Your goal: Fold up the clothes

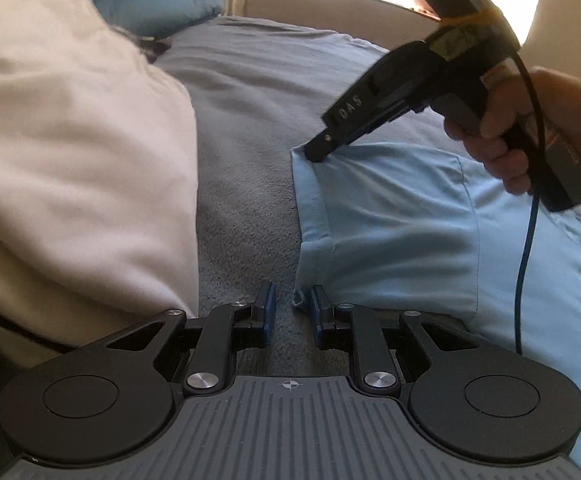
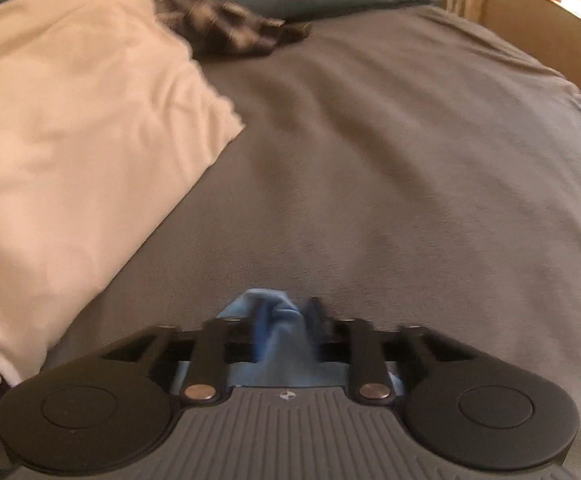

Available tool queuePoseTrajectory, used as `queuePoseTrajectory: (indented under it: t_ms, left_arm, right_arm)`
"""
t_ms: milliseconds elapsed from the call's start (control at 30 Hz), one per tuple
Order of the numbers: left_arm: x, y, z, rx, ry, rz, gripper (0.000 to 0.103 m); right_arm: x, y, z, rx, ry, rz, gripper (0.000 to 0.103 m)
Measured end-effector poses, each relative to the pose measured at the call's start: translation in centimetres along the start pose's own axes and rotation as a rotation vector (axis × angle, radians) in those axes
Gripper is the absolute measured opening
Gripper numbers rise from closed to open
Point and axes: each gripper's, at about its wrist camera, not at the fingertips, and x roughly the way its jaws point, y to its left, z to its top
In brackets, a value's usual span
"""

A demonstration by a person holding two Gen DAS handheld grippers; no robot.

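With the right gripper [image 1: 317, 151] clenched on the light-blue shirt [image 1: 394, 216] edge and the left gripper [image 1: 293, 312] parted, empty, beside its near corner, the fold's setup needs that corner pinched next.

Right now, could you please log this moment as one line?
step: fold shirt | right gripper: shut on blue shirt edge | left gripper: open, empty, beside shirt hem | surface: grey blanket

The left gripper [image 1: 292, 312] points steeply downward, its jaws parted a little, with nothing pressed between the blue pads [image 1: 269, 304]. The right gripper [image 1: 316, 154] — held by a bare hand [image 1: 502, 128] wrapped around its handle — tilts nose-down, jaws clamped tight on a fold of the light blue shirt [image 1: 390, 232].
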Motion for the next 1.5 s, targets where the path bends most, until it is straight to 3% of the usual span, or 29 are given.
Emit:
queuePoseTrajectory:
  t_ms: [100,200,400,667,767,867,967,1133,1267,1500]
  left_arm:
    - [-0.3,0.0,-0.1,-0.013,0.004,0.005,0.018]
    - [-0.4,-0.1,-0.4,-0.011,0.004,0.009,0.018]
    - [-0.6,-0.3,-0.6,0.041,-0.017,-0.004,0.017]
    - [-1.4,1.6,0.0,-0.106,-0.036,-0.135,0.017]
    - [-0.8,1.0,0.3,-0.1,-0.04,-0.135,0.017]
    - [0.3,0.6,0.7,-0.11,-0.023,-0.089,0.013]
    - [0.2,-0.3,0.9,-0.076,-0.058,-0.05,0.001]
    - [-2.6,-1.2,1.2,-0.042,-0.15,-0.063,0.0]
    - [-4.7,-3.3,1.6,0.049,-0.228,-0.085,0.0]
    - [-7.2,-7.5,1.4,0.224,-0.316,-0.151,0.0]
  right_arm:
    - [-0.5,0.3,0.2,-0.004,-0.04,0.004,0.002]
    - [-0.8,-0.6,0.6,0.071,-0.107,-0.01,0.002]
    - [0.4,-2.3,-0.4,0.196,-0.141,0.008,0.002]
    - [0.3,-2.6,-0.5,0.21,-0.152,0.024,0.002]
    - [0.6,-2.5,-0.6,0.208,-0.149,0.022,0.002]
    - [0.6,-2.5,-0.6,0.209,-0.15,0.024,0.002]
    - [0.4,-2.5,-0.6,0.206,-0.153,0.023,0.002]
    - [-1.5,-2.9,-0.6,0.185,-0.185,0.026,0.002]
    - [-4.8,-3.9,-1.1,0.171,-0.242,0.028,0.002]
    - [-11.9,-7.3,-5.3,0.185,-0.359,0.024,0.002]
